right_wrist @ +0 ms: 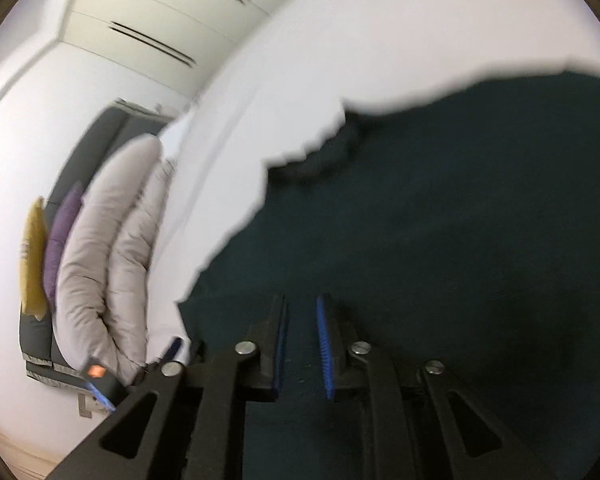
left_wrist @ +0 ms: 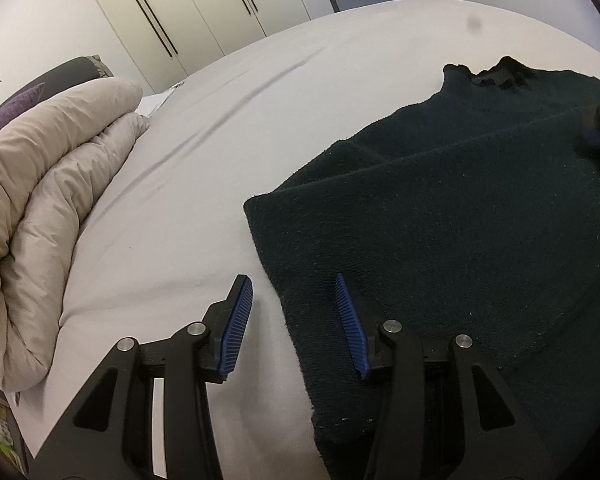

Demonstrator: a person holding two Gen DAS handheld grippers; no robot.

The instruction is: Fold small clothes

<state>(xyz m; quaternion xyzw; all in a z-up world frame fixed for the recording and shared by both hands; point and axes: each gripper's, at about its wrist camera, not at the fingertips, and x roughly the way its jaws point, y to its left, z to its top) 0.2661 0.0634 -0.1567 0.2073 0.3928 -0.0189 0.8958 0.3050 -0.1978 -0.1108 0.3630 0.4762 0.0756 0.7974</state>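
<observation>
Item: my left gripper (left_wrist: pixel 296 300), angled down over the bed (left_wrist: pixel 172 200), jaws released, straddling the near left edge of the dark green sweater (left_wrist: pixel 440 220) without pinching it; one pad over sheet, the other over knit. Item: my right gripper (right_wrist: pixel 302 320), angled down above the sweater's body, jaws parted narrowly, nothing clamped; view blurred. Sweater lies flat on the white sheet, collar far. Surroundings: beige duvet (left_wrist: pixel 40 200) rolled at left, purple cushion (left_wrist: pixel 4 120), wardrobe doors (left_wrist: pixel 180 12) beyond.

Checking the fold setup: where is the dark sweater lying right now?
The dark sweater lies flat on the white bed sheet, right of the rolled beige duvet, its near edge between the left gripper fingers.
</observation>
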